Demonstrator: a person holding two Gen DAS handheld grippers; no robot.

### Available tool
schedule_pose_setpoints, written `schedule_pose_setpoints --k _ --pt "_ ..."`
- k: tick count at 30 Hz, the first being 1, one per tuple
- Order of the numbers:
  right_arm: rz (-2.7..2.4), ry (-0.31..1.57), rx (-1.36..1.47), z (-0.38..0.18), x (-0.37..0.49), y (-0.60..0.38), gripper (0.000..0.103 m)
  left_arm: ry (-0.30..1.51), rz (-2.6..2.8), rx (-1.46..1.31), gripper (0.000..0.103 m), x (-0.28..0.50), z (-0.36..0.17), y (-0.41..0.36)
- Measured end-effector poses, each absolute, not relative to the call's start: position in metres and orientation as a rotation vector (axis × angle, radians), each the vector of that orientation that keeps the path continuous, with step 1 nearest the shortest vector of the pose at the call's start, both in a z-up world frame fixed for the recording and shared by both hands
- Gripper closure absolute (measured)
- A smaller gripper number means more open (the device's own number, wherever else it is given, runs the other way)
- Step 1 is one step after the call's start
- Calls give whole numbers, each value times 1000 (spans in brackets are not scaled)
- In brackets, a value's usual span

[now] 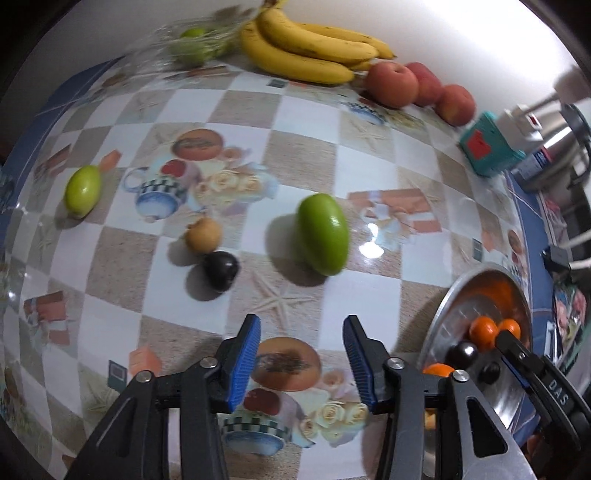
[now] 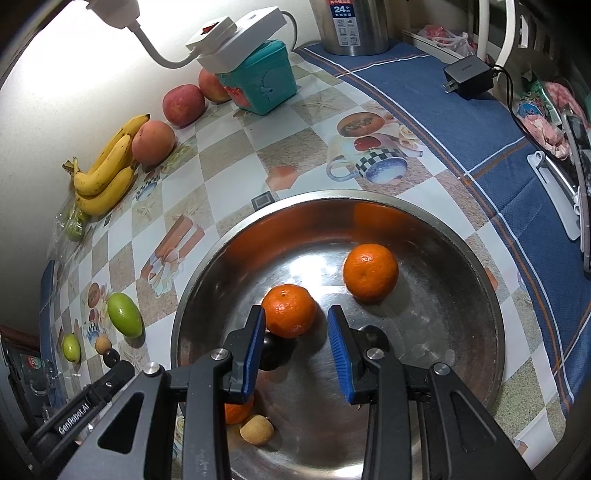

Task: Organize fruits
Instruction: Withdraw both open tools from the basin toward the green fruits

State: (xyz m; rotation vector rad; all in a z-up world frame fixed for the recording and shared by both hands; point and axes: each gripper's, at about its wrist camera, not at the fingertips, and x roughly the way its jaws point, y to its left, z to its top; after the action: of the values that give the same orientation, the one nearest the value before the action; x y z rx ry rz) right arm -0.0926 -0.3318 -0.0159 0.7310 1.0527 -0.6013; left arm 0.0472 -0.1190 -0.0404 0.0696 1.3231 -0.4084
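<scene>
My left gripper (image 1: pixel 302 360) is open and empty above the tablecloth. Ahead of it lie a large green fruit (image 1: pixel 324 234), a dark plum (image 1: pixel 221 271), a small tan fruit (image 1: pixel 203 235) and a smaller green fruit (image 1: pixel 83 190) far left. My right gripper (image 2: pixel 296 349) is open and empty over a steel bowl (image 2: pixel 476 280). The bowl holds two tangerines (image 2: pixel 290 311) (image 2: pixel 370 272), a third tangerine (image 2: pixel 236 410) half hidden under the finger, a tan fruit (image 2: pixel 256 429) and two dark fruits (image 2: pixel 273 354) (image 2: pixel 375 334) partly hidden by the fingers. The bowl also shows in the left wrist view (image 1: pixel 443 306).
Bananas (image 1: pixel 310 48), three peaches (image 1: pixel 393 84) and a bag of green fruit (image 1: pixel 190 46) line the back wall. A teal box (image 2: pixel 264 83) with a white power strip (image 2: pixel 236 38) stands by a steel canister (image 2: pixel 354 26). A black charger (image 2: pixel 469 79) lies at the right.
</scene>
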Motion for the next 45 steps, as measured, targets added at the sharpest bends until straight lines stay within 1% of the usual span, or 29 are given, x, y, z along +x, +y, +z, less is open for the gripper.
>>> schedule_pose_setpoints --k 1,7,9,12,16,20,21,22,23,24,25,27,28,45 --pt "-599 1053 728 -15 -92 -331 67 1327 -396 71 40 48 -41 -117" --pt "-589 1061 707 -16 -88 -328 67 1346 -362 64 38 51 -44 -112" --pt "-585 1067 702 -17 -87 -326 67 1343 -351 67 35 51 -44 -111" --pt "-586 1071 692 -17 -86 -325 59 1343 -338 65 32 51 -45 -109" --pt "-583 1078 669 -17 -82 -321 57 1353 -313 58 25 53 -47 -105" --pt "-562 1088 651 -18 -79 -317 52 1367 -261 51 4 57 -52 -100" --pt "-553 1089 645 -19 -77 -316 51 1372 -252 43 3 58 -54 -99" --pt "-550 1090 638 -19 -76 -315 47 1377 -246 36 3 59 -55 -97" --pt "-549 1091 631 -18 -76 -313 42 1382 -239 28 3 60 -56 -95" --pt "-548 1091 625 -18 -75 -312 34 1387 -231 19 2 61 -57 -93" --pt "-545 1090 619 -18 -74 -311 32 1388 -224 14 1 61 -57 -90" --pt "-542 1090 610 -18 -73 -310 31 1385 -205 8 0 62 -58 -86" --pt "-543 1091 603 -18 -73 -310 27 1383 -200 7 0 62 -57 -83" --pt "-561 1101 565 -22 -72 -308 26 1345 -178 26 0 65 -53 -77"
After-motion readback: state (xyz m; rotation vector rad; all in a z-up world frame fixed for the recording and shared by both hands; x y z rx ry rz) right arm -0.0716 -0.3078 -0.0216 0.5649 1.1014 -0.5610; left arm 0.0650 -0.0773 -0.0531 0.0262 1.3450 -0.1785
